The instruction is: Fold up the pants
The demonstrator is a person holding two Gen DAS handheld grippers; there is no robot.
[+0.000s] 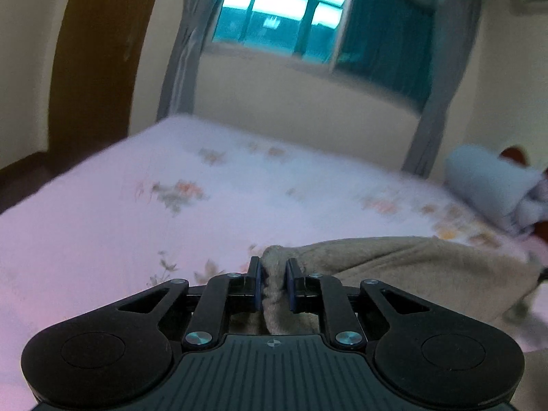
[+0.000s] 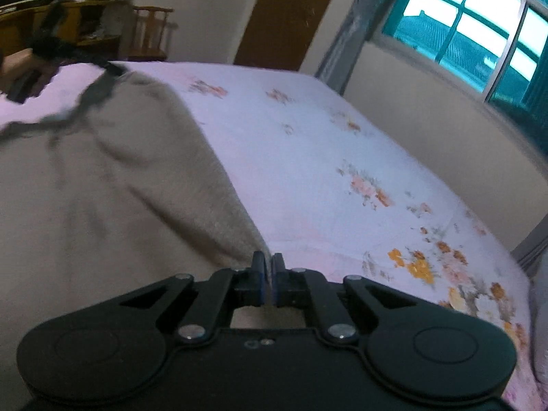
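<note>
Folding had barely begun: left tongs (image 1: 274, 284) and right tongs (image 2: 269, 282) each clamped an edge of the beige pants (image 2: 120, 188), lifted above the floral bedsheet (image 2: 308, 144), unfolded.

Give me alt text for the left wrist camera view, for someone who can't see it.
The left gripper is shut on a bunched edge of beige pants, which trail off to the right over a floral bedsheet. Behind the bed are a window and grey curtains.
</note>
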